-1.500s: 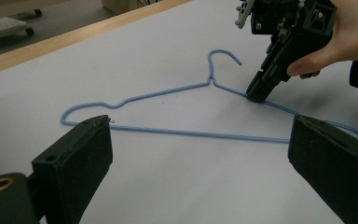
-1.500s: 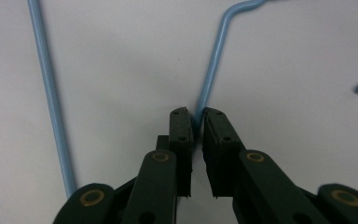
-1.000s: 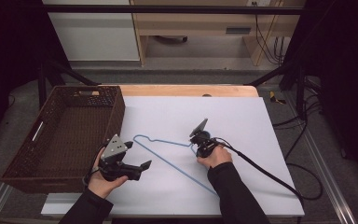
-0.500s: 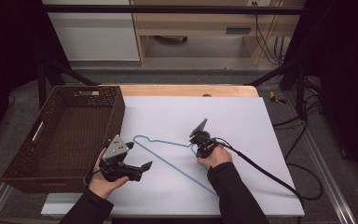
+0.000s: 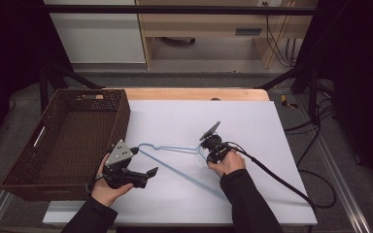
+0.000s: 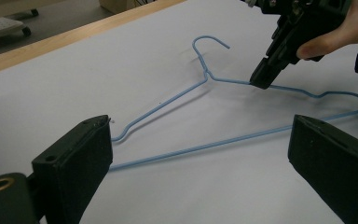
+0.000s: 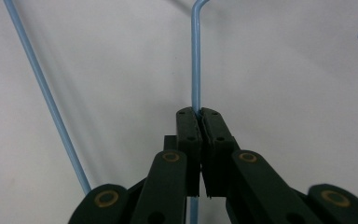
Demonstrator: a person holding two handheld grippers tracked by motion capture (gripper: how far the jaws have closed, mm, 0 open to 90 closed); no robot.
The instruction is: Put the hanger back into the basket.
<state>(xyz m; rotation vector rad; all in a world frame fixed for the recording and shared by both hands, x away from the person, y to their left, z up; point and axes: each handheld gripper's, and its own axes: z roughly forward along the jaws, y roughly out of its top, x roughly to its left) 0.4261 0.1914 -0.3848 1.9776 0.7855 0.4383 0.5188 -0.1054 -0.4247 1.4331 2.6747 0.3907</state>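
Observation:
A light-blue wire hanger (image 5: 184, 174) lies flat on the white table sheet. My right gripper (image 5: 206, 151) points down at the hanger's upper arm close to the hook, with a hand around its body. In the right gripper view its jaws (image 7: 196, 114) are shut on the blue wire (image 7: 195, 56). The left gripper view shows that same grip on the hanger (image 6: 168, 100) from across the sheet, with the right gripper (image 6: 264, 80) pinching the wire. My left gripper (image 5: 143, 161) rests low at the hanger's left end, open wide (image 6: 200, 154) with nothing between its fingers.
A brown wicker basket (image 5: 122, 116) stands on the left, its wall just beside my left hand. A black cable (image 5: 272, 174) trails from the right gripper off to the right. The table's wooden far edge (image 5: 194, 93) lies beyond the white sheet (image 5: 252, 121).

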